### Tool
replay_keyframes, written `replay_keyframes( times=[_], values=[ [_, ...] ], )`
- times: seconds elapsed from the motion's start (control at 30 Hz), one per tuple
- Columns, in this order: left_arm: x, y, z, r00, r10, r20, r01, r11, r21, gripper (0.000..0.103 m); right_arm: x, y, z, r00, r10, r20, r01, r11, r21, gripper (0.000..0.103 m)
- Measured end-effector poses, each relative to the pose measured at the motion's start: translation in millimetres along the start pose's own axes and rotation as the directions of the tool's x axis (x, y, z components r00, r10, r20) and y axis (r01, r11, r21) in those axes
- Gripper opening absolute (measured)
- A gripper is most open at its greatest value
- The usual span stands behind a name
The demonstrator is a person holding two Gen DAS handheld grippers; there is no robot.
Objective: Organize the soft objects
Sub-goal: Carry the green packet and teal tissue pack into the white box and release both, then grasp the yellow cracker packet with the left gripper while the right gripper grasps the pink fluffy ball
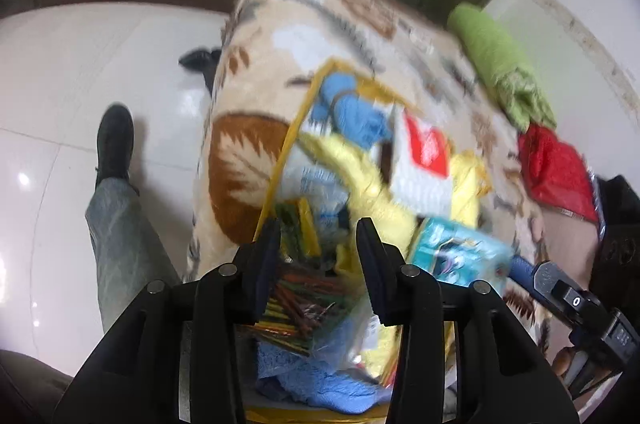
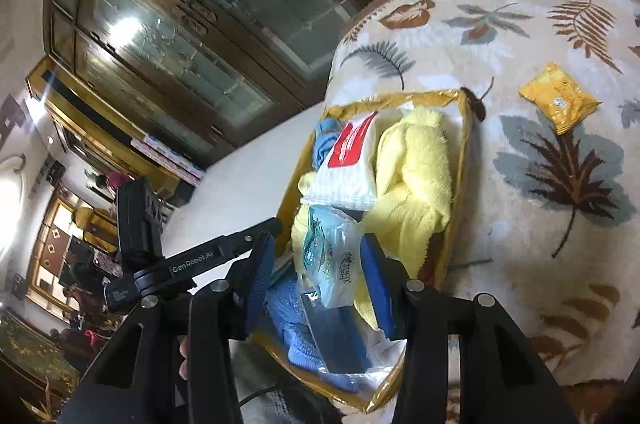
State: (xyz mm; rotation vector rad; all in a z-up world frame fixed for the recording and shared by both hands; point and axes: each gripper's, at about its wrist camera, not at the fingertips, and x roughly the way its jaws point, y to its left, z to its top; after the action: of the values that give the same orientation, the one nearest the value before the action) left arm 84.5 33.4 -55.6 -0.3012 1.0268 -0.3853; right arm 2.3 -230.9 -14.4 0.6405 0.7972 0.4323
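A yellow-rimmed storage bag lies open on a leaf-patterned blanket. It holds a yellow towel, blue cloths, a white packet with a red label, a light-blue tissue pack and a clear bag of coloured sticks. My left gripper hangs open over the sticks and the yellow towel, with nothing clamped. My right gripper is open too, its blue pads on either side of the tissue pack without pressing on it.
A small yellow packet lies loose on the blanket to the right. A green cloth and a red bag sit at the blanket's far side. A person's leg and black shoe stand on the white tiled floor. A glass-fronted cabinet rises behind.
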Motion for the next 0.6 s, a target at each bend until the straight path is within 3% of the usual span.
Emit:
replay_keyframes(
  times=[0.17, 0.27, 0.33, 0.43, 0.6],
  values=[
    [-21.4, -21.3, -4.6, 0.994, -0.005, 0.105, -0.003, 0.997, 0.078, 0.039, -17.3, -21.0, -1.3, 0.998, -0.048, 0.031, 0.048, 0.999, 0.021, 0.052],
    [-28.8, -39.9, -8.1, 0.991, -0.059, 0.119, 0.047, 0.994, 0.096, 0.039, -28.1, -47.5, -6.4, 0.996, -0.082, 0.043, 0.079, 0.994, 0.07, 0.052],
    [-28.6, -55.5, -8.6, 0.991, -0.095, 0.091, 0.084, 0.989, 0.12, 0.039, -34.3, -61.4, -8.8, 0.992, -0.115, 0.05, 0.111, 0.99, 0.087, 0.058],
    [-20.5, -87.9, -10.5, 0.988, -0.156, 0.014, 0.152, 0.977, 0.15, 0.039, -44.5, -80.2, -13.2, 0.987, -0.151, 0.049, 0.145, 0.983, 0.113, 0.06],
    [10.8, -142.8, -11.1, 0.971, -0.219, -0.095, 0.23, 0.966, 0.122, 0.039, -66.9, -114.0, -18.7, 0.974, -0.218, 0.06, 0.207, 0.967, 0.15, 0.061]
  ],
)
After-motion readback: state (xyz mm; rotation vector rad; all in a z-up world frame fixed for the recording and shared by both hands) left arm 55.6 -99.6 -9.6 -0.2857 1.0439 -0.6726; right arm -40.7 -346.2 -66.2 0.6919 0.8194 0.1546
